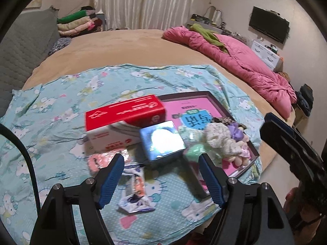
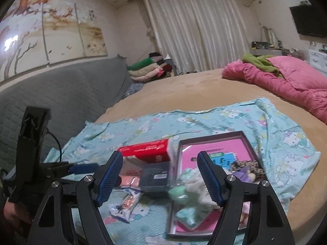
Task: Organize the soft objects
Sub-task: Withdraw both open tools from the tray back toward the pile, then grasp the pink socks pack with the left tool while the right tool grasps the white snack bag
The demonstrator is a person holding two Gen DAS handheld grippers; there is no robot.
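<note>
Fingers [image 1: 111,180] spread empty above cartoon-print sheet [image 1: 51,102].

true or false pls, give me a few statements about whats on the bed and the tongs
1. The red box lies on the cartoon-print sheet. True.
2. The left tongs clamp the shiny blue box. False: they are open and hold nothing.
3. Soft toys sit in the pink tray. True.
4. The pink quilt covers the tray. False: it lies apart, bunched at the bed's far side.
5. The right tongs are open. True.
</note>
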